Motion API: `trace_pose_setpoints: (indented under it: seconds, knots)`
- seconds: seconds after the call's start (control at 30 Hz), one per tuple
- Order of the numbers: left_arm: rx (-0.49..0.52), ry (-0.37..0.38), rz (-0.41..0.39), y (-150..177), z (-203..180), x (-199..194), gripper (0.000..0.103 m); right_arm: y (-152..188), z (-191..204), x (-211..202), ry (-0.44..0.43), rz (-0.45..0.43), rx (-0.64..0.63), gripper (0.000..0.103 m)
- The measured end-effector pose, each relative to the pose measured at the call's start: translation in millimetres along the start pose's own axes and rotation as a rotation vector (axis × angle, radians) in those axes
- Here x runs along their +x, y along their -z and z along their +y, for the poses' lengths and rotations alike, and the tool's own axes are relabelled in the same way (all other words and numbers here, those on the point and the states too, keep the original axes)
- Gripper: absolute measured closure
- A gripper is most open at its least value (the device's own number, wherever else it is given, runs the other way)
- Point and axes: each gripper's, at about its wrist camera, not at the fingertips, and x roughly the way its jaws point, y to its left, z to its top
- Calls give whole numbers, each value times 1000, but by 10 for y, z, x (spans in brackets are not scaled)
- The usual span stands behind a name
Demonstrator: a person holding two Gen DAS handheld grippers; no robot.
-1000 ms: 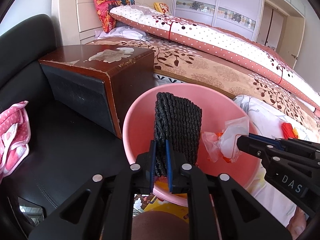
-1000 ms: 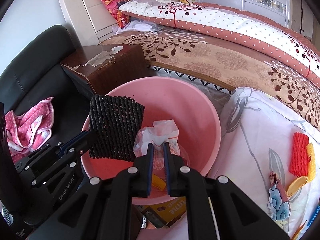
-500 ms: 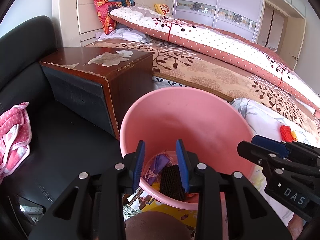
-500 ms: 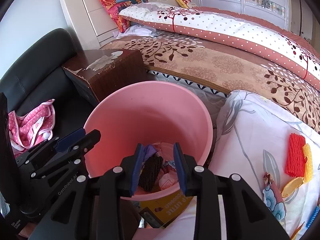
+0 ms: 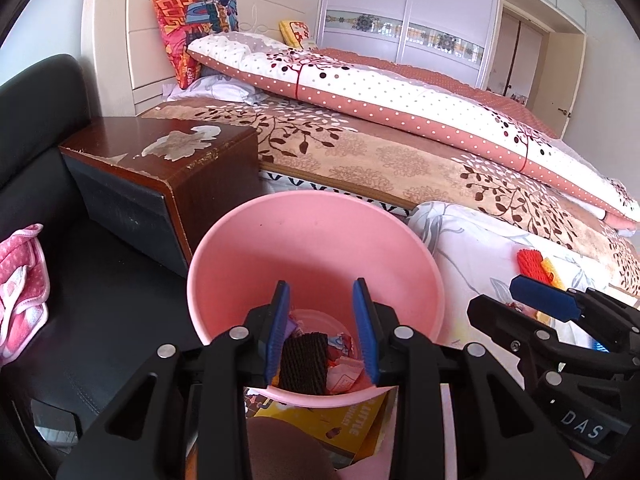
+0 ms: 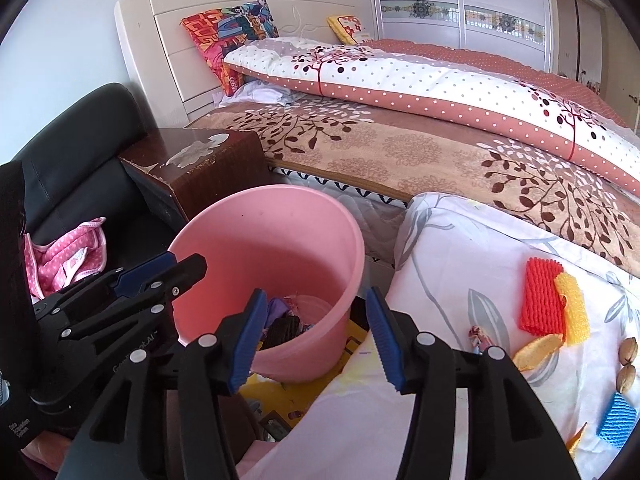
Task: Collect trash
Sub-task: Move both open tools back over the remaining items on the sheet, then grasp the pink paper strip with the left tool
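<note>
A pink bucket point(image 5: 316, 240) point(image 6: 264, 248) stands on the floor between the nightstand and the bed. A black foam net point(image 5: 302, 364) point(image 6: 282, 330) lies at its bottom among wrappers. My left gripper point(image 5: 320, 300) hangs open over the bucket's near rim, nothing between its pads. My right gripper point(image 6: 316, 304) is above the bucket's right rim, its jaws opening and empty. On the flowered sheet to the right lie a red foam net point(image 6: 538, 296) point(image 5: 528, 260), a yellow foam net point(image 6: 572, 308), a blue foam net point(image 6: 616, 420), a peel point(image 6: 536, 350) and nuts point(image 6: 628, 350).
A worn wooden nightstand point(image 5: 168, 160) stands just behind the bucket on the left. A black sofa point(image 5: 80, 300) with a pink cloth point(image 5: 20, 280) lies further left. A yellow book point(image 5: 332, 428) sits under the bucket. The bed with its dotted quilt point(image 6: 440, 80) fills the back.
The left gripper let go of the black foam net and the right let go of a white wrapper. Both pieces fell into the bucket. Both grippers pulled back and rose.
</note>
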Motion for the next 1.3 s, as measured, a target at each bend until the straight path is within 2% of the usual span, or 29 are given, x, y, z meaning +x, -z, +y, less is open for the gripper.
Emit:
trace_pose_setpoints:
  seconds: [0.2, 0.23, 0.3, 0.43, 0.7, 0.97, 1.3]
  knots:
    - [60, 59, 6, 41, -280, -43, 69, 122, -208, -202, 28, -16, 35, 50]
    - [64, 70, 9, 48, -317, -44, 61, 141, -245, -230, 33, -19, 44, 50]
    - [71, 94, 16, 65, -393, -48, 55, 183, -326, -299, 43, -28, 62, 50]
    - [99, 122, 28, 98, -538, -50, 55, 267, -495, -438, 71, -49, 101, 45]
    - [124, 187, 35, 137, -753, -67, 55, 516, -861, -672, 143, -61, 162, 45]
    - [184, 248, 77, 249, -1015, -15, 55, 867, -1221, -904, 238, -51, 200, 45]
    - [238, 348, 169, 369, -1464, 108, 55, 1214, -1680, -1039, 286, -22, 309, 45]
